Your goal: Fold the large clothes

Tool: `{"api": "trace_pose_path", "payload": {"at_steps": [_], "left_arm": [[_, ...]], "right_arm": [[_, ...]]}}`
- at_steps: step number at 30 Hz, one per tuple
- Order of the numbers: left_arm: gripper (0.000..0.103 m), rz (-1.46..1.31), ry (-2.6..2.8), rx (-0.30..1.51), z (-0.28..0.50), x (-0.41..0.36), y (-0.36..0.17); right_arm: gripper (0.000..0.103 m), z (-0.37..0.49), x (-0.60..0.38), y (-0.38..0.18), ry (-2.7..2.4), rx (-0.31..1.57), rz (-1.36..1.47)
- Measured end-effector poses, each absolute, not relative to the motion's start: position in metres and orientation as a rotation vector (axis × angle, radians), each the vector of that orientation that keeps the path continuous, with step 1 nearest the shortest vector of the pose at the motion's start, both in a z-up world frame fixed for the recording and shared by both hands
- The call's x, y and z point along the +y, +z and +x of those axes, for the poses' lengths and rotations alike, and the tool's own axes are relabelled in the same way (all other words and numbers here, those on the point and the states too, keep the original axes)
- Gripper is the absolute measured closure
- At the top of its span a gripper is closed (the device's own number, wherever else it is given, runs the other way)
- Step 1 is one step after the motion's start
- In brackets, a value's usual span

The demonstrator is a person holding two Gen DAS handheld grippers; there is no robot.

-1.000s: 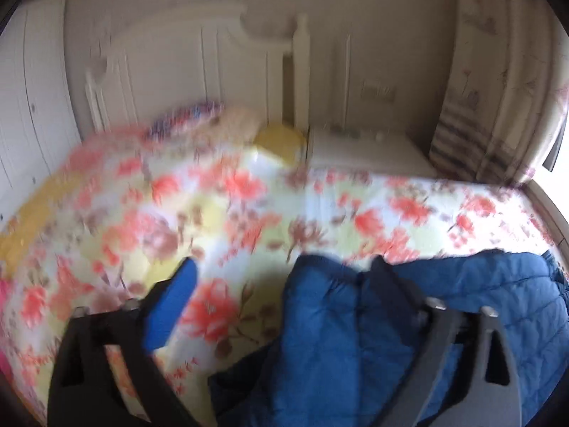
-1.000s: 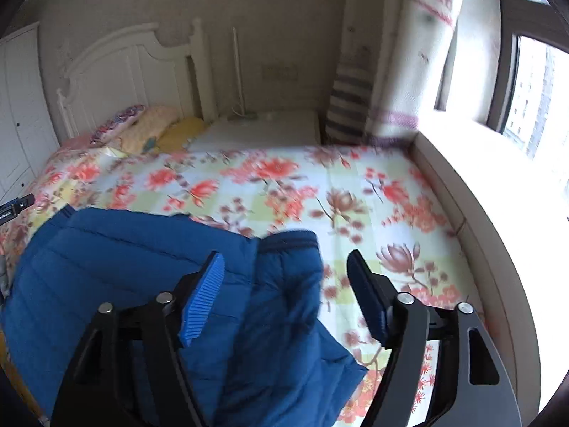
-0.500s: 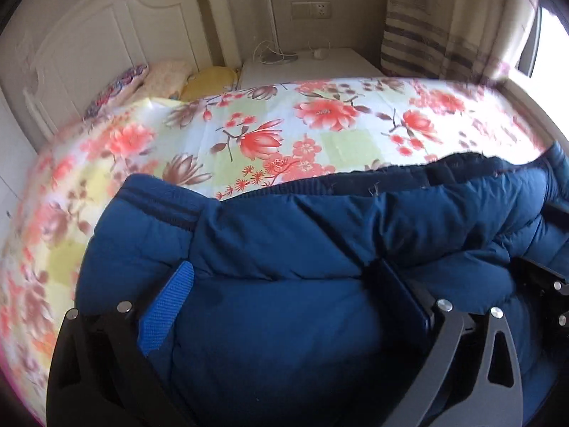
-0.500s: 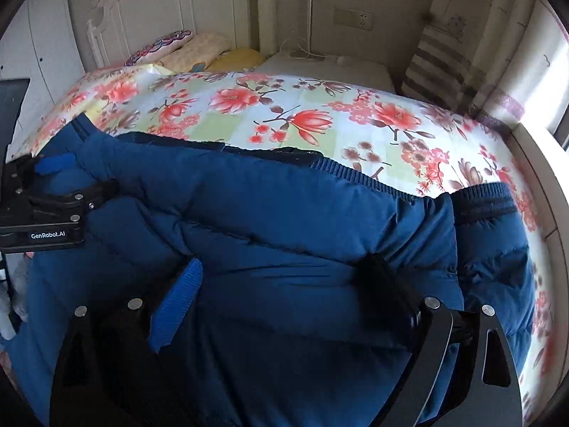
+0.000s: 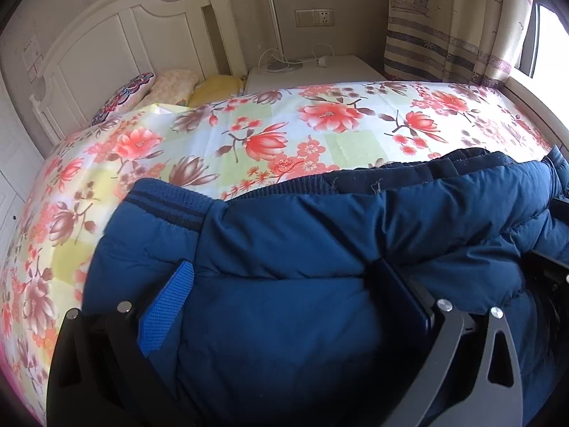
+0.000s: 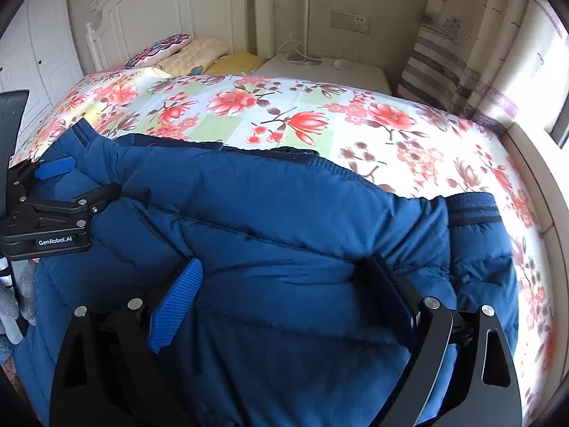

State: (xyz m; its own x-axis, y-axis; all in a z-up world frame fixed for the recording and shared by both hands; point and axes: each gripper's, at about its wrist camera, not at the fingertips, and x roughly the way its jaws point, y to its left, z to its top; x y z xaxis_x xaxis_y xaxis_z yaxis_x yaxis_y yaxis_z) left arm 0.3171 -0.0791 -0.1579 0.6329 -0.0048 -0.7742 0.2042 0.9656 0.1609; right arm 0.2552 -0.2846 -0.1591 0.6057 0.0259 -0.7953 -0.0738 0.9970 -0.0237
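A large dark-blue padded jacket (image 5: 320, 235) lies bunched across the near side of the flowered bedspread (image 5: 270, 131). One ribbed cuff (image 5: 167, 203) points left in the left wrist view. In the right wrist view the jacket (image 6: 284, 206) shows another cuff (image 6: 473, 210) at the right. My left gripper (image 5: 284, 267) stands wide open, its fingers pushed down into the padding, which bulges between them. My right gripper (image 6: 284, 263) is open the same way on the jacket's right half. The left gripper (image 6: 96, 175) also shows at the left of the right wrist view.
Pillows (image 5: 170, 85) lie against the white headboard (image 5: 106, 42). A white bedside table (image 5: 320, 67) holds a lamp base and cables. A striped curtain (image 5: 444, 25) and a bright window ledge (image 6: 533, 163) border the bed's right side. White wardrobe doors (image 6: 46, 46) stand at the left.
Both grippers have come down and forward onto the jacket, which now fills the lower part of each view. The right jaws stand wider than a second ago. Nothing has moved over the last half second.
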Motion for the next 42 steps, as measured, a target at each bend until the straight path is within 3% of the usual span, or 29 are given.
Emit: {"api": "trace_pose_path", "payload": {"at_steps": [5, 7, 10, 15, 20, 22, 25, 29, 33, 38, 42], "left_arm": [[0.002, 0.183, -0.153, 0.779, 0.273, -0.058, -0.123], [0.002, 0.213, -0.155, 0.782, 0.266, -0.058, -0.129], [0.002, 0.212, -0.15, 0.848, 0.273, -0.06, -0.156], [0.002, 0.244, -0.128, 0.834, 0.271, -0.064, -0.159], [0.002, 0.231, -0.126, 0.827, 0.27, -0.061, -0.158], [0.002, 0.233, -0.124, 0.823, 0.269, -0.061, -0.158], [0.002, 0.209, -0.126, 0.831, 0.272, -0.057, -0.158], [0.002, 0.199, -0.135, 0.834, 0.271, -0.055, -0.158], [0.002, 0.198, -0.134, 0.83, 0.271, -0.055, -0.158], [0.002, 0.197, -0.138, 0.825, 0.27, -0.056, -0.157], [0.002, 0.211, -0.129, 0.834, 0.27, -0.059, -0.158]], "right_arm": [[0.012, 0.2, -0.275, -0.121, 0.145, 0.793, -0.042], [0.012, 0.191, -0.267, -0.129, 0.143, 0.792, -0.105], [0.011, 0.197, -0.267, -0.163, 0.16, 0.852, -0.073], [0.012, 0.2, -0.265, -0.148, 0.109, 0.9, -0.077], [0.012, 0.226, -0.226, -0.11, 0.086, 0.737, -0.229], [0.012, 0.254, -0.224, -0.122, 0.075, 0.783, -0.223], [0.015, 0.293, -0.235, -0.164, 0.096, 0.956, -0.158], [0.027, 0.285, -0.244, -0.151, 0.102, 0.915, -0.131], [0.025, 0.273, -0.304, -0.133, -0.108, 0.837, -0.051], [0.024, 0.271, -0.386, -0.168, -0.104, 0.905, 0.272], [0.023, 0.269, -0.362, -0.165, -0.153, 0.886, 0.137]]}}
